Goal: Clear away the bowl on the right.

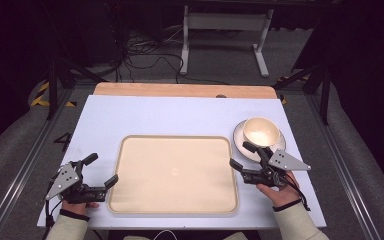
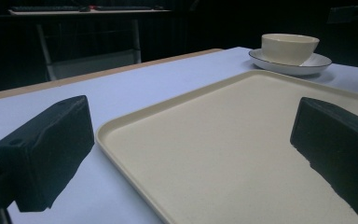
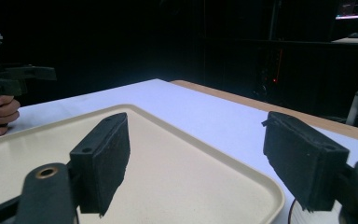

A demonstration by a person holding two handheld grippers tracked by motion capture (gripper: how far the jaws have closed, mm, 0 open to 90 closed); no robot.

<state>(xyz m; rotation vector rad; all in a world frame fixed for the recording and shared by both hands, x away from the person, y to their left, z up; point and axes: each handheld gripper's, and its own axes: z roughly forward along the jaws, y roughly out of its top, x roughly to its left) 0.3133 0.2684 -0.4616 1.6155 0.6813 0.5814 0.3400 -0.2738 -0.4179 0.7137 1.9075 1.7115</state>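
Two tools are spread wide and hold nothing: your left tool (image 1: 101, 169) by the tray (image 1: 173, 173), your right tool (image 1: 243, 155) just beside the bowl (image 1: 261, 131) on its saucer (image 1: 242, 143). If you reach too fast, a jaw could bump the bowl and make it slide or tip off the saucer.

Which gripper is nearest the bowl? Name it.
The right gripper. Its open jaws sit just in front of the saucer that carries the bowl, while the left gripper is at the tray's opposite side.
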